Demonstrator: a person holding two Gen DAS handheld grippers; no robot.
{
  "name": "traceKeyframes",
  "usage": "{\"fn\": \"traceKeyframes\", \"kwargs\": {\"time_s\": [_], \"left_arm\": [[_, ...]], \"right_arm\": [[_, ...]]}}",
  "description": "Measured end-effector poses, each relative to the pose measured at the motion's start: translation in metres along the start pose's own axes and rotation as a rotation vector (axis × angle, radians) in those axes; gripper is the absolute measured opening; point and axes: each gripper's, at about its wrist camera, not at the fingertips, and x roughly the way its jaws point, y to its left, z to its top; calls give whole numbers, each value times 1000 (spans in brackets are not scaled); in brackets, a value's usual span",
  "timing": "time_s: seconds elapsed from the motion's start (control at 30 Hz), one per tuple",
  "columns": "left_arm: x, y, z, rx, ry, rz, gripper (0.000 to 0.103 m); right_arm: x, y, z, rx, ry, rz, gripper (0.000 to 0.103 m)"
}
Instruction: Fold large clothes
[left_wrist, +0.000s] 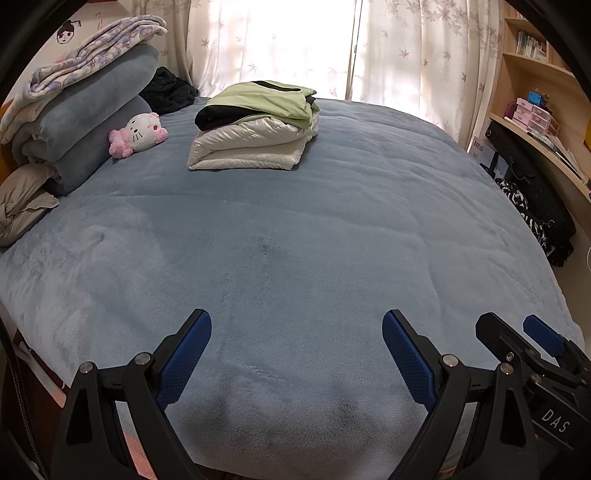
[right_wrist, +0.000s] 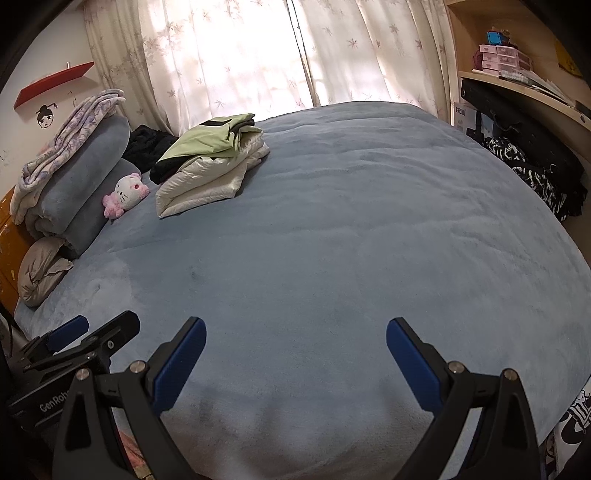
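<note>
A folded stack lies at the far side of the blue bed: a white puffy jacket (left_wrist: 251, 144) with a light green and black garment (left_wrist: 258, 99) on top. It also shows in the right wrist view, the jacket (right_wrist: 207, 181) under the green garment (right_wrist: 207, 138). My left gripper (left_wrist: 295, 325) is open and empty above the bed's near edge. My right gripper (right_wrist: 295, 332) is open and empty beside it. The right gripper also shows at the right of the left wrist view (left_wrist: 517, 332), and the left gripper at the lower left of the right wrist view (right_wrist: 96, 328).
The blue fleece bedspread (left_wrist: 295, 240) covers the bed. Rolled blue blankets (left_wrist: 85, 118), a floral quilt, a grey pillow (left_wrist: 22, 203) and a Hello Kitty plush (left_wrist: 140, 133) sit at the left. A dark garment (left_wrist: 170, 92) lies by the curtains. Shelves and a black bag (left_wrist: 532, 192) stand at the right.
</note>
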Motion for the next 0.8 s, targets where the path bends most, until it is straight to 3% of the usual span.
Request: {"fn": "traceKeyframes", "kwargs": {"time_s": [0.8], "left_arm": [[1,3,-3,10,8,-2,93]], "right_arm": [[6,4,-7,-5,23,-1,99]]}}
